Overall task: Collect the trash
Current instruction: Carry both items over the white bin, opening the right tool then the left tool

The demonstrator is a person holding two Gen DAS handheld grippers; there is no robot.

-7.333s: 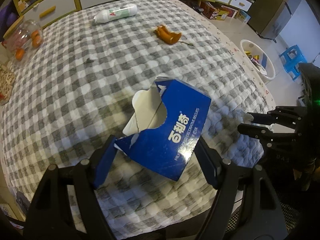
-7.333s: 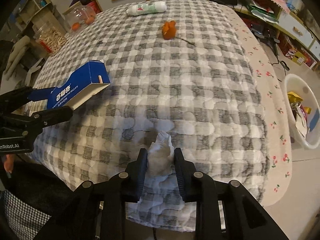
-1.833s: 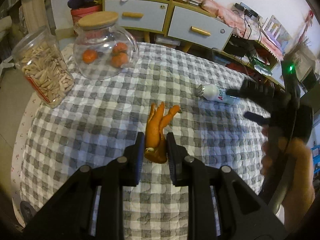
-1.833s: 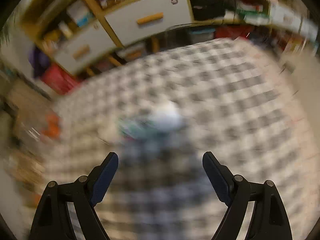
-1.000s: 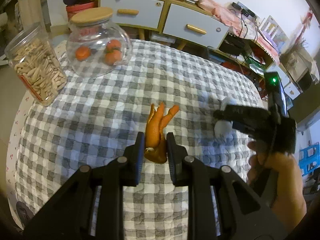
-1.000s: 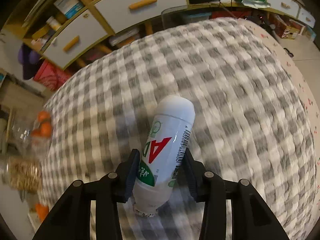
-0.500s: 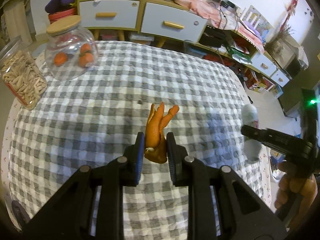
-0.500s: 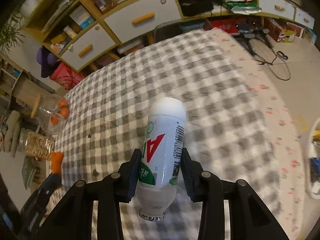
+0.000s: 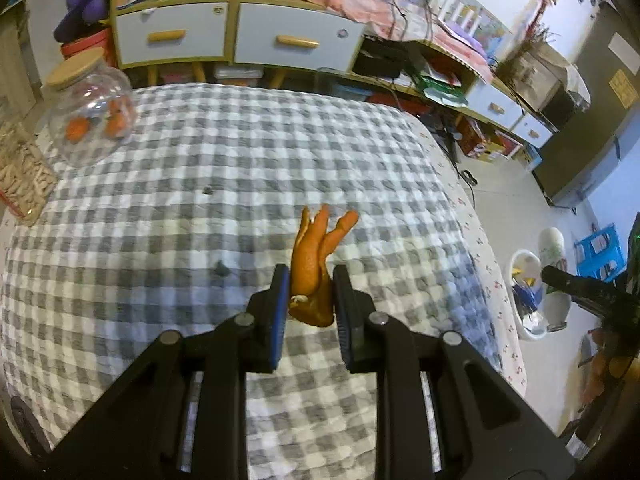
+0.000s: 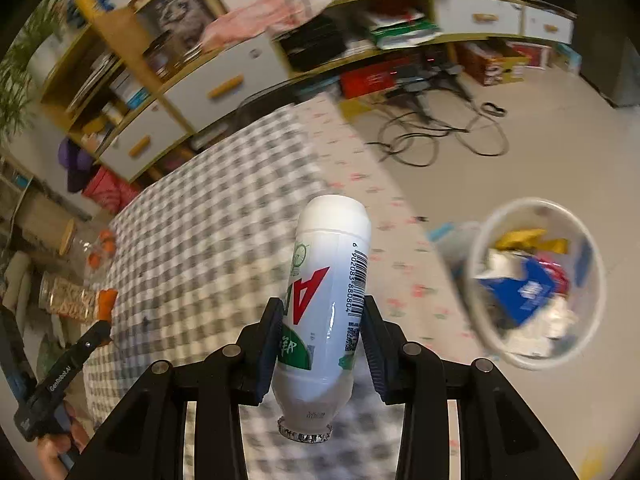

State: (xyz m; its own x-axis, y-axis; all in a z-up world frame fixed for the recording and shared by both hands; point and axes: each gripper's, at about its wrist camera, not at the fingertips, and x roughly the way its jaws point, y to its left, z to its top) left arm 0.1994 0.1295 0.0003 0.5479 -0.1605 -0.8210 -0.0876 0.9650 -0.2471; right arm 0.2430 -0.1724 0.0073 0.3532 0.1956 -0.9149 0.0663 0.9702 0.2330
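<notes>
Right fingers [image 10: 320, 344] clamp bottle [image 10: 326, 300] neck-down; left fingers [image 9: 308, 300] clamp peel [image 9: 314, 264] tips-forward.

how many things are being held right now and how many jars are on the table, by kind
Orange peel, in the left gripper: 1
White drink bottle, in the right gripper: 1
Round glass jar with wooden lid: 1
Clear jar of seeds: 1
Total: 4

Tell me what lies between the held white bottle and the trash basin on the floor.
Right wrist view: between the bottle and basin, only the cloth's floral edge and bare floor.
</notes>
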